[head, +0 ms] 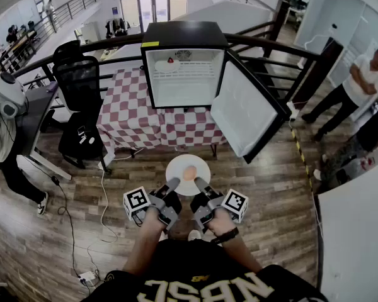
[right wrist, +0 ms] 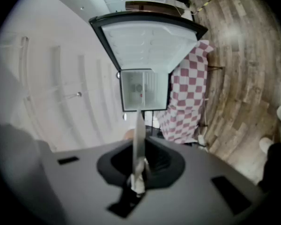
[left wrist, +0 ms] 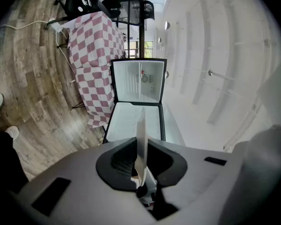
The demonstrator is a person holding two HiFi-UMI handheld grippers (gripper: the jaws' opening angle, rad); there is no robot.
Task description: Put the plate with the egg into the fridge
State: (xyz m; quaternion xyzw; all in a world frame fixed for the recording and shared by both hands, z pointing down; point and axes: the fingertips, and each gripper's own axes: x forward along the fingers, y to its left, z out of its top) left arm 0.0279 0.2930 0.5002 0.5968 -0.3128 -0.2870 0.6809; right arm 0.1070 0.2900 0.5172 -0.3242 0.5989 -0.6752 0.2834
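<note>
A white plate (head: pixel 176 166) with a tan egg (head: pixel 189 173) on it hangs level in front of me, above the wooden floor. My left gripper (head: pixel 174 184) is shut on the plate's near-left rim and my right gripper (head: pixel 200 183) is shut on its near-right rim. In the left gripper view the plate (left wrist: pixel 141 139) shows edge-on between the jaws. The right gripper view also has the plate (right wrist: pixel 138 142) edge-on, clamped in the jaws. Ahead, the small black fridge (head: pixel 184 68) stands on a checkered table, its door (head: pixel 246 109) swung open to the right.
The table wears a red-and-white checkered cloth (head: pixel 135 115). A black office chair (head: pixel 80 99) stands left of it. A white counter (head: pixel 359 231) fills the right edge. People stand at the far right (head: pixel 359 80) and far left (head: pixel 3 124). Small items (head: pixel 171 60) lie on the fridge's top shelf.
</note>
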